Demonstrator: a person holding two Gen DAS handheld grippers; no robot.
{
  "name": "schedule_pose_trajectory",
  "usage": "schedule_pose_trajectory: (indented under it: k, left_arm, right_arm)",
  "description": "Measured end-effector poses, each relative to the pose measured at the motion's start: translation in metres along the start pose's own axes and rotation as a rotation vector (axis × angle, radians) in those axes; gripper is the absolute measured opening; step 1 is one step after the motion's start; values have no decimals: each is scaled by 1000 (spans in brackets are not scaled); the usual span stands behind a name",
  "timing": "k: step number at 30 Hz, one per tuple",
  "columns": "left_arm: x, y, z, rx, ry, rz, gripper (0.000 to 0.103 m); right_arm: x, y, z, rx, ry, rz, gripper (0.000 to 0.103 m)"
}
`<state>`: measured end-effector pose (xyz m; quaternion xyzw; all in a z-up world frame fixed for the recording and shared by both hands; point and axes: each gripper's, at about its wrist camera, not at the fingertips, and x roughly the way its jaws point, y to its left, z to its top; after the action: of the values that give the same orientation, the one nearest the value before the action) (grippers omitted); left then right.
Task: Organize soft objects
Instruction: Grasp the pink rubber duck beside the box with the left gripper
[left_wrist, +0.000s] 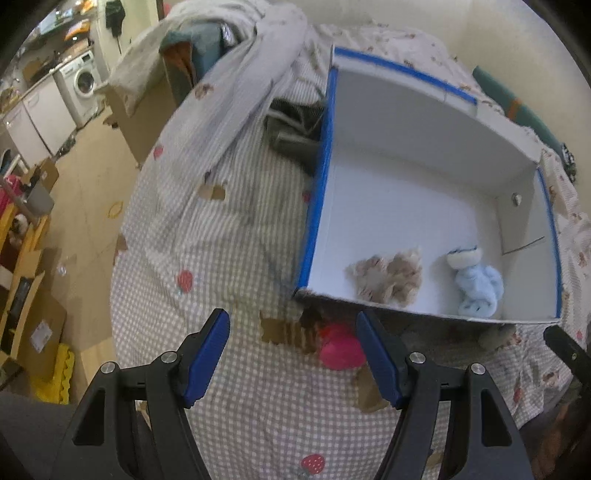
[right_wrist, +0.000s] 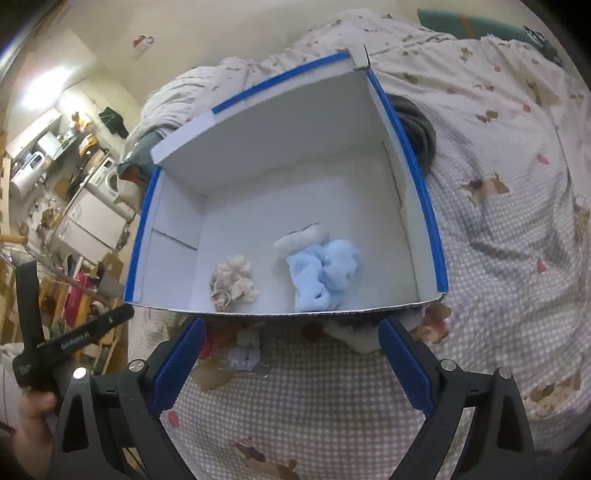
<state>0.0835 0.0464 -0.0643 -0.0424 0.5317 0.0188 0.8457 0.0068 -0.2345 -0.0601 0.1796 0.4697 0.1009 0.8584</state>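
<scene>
- Soft toys are what I am sorting, and both my grippers hang above the bed with nothing between their blue pads.
- My left gripper (left_wrist: 293, 354) has its jaws spread wide over the gingham bedsheet (left_wrist: 229, 258); a pink plush (left_wrist: 340, 349) lies on the sheet just in front of its right finger, close to the box's near wall.
- My right gripper (right_wrist: 291, 363) is equally spread and holds nothing; a small white tag or label (right_wrist: 245, 354) lies on the sheet between its fingers, and a whitish soft piece (right_wrist: 356, 338) sits near its right finger, partly tucked under the box edge.
- Just ahead of both tools stands a white cardboard box (right_wrist: 280, 122) with blue tape along its rims, open at the top.
- Inside it, near the front wall, a beige fluffy toy (right_wrist: 232, 282) lies on the floor of the box, and a light blue plush (right_wrist: 323, 275) with a white part lies beside it, apart from it.
- Beyond the box a dark grey cloth (left_wrist: 291, 129) sits on the bed against its outer wall.
- At the right wrist view's left edge, my hand (right_wrist: 31, 413) holds the other gripper's handle.
</scene>
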Motion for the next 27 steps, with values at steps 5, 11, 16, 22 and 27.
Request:
schedule_pose_trajectory:
  k: [5, 11, 16, 22, 27]
  left_arm:
    - [32, -6, -5, -17, 135, -61, 68]
    - [68, -28, -7, 13, 215, -62, 68]
    - [79, -29, -15, 32, 241, -37, 69]
    - [83, -34, -20, 37, 271, -98, 45]
    - [81, -36, -21, 60, 271, -101, 41]
  right_arm:
    - [15, 3, 1, -1, 43, -16, 101]
    - [29, 8, 0, -9, 75, -40, 101]
    - [31, -8, 0, 43, 95, -58, 101]
    - [33, -23, -2, 84, 115, -89, 101]
    - [39, -18, 0, 75, 124, -87, 101]
